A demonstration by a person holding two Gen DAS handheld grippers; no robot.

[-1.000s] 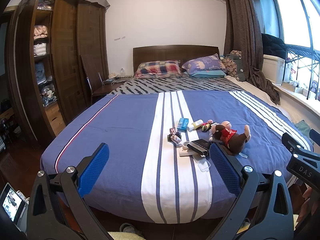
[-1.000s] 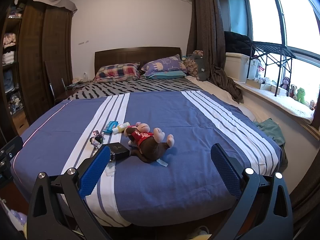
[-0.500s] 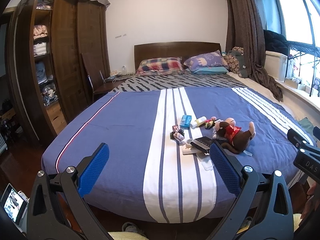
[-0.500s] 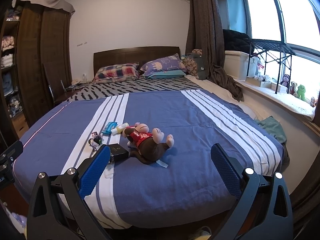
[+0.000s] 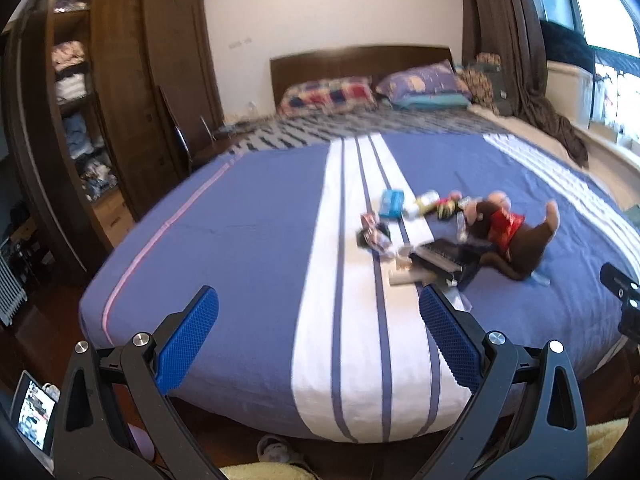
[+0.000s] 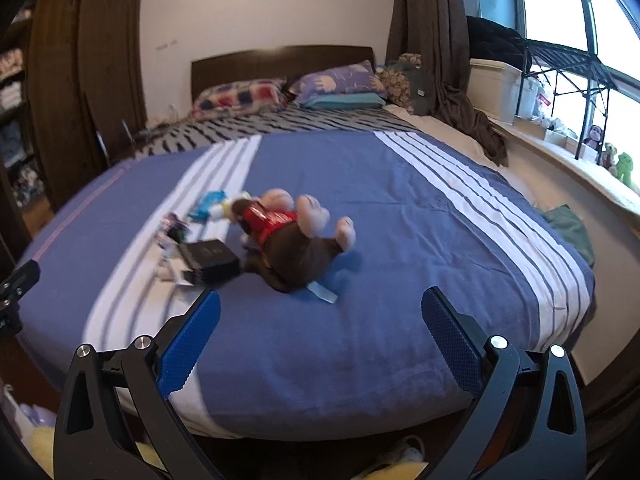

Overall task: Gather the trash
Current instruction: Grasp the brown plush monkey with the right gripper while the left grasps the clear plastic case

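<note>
Left claw (image 5: 316, 344) and right claw (image 6: 318, 344) both spread wide, empty, and closer to the bed (image 5: 248, 240) than a second ago. Trash pile (image 5: 384, 220) sits mid-bed beside the plush monkey (image 6: 288, 236). Approach only, no pick yet.

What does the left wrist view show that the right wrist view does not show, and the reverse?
Only the left wrist view shows the small lit screen at the lower left corner and the open wooden wardrobe shelves with folded clothes.

Only the right wrist view shows the soft toys on the windowsill, the black metal rack by the window and the green cloth beside the bed.

Both show the blue striped bed cover, the brown plush monkey in a red shirt, the flat black box and open blue-padded tongs.
</note>
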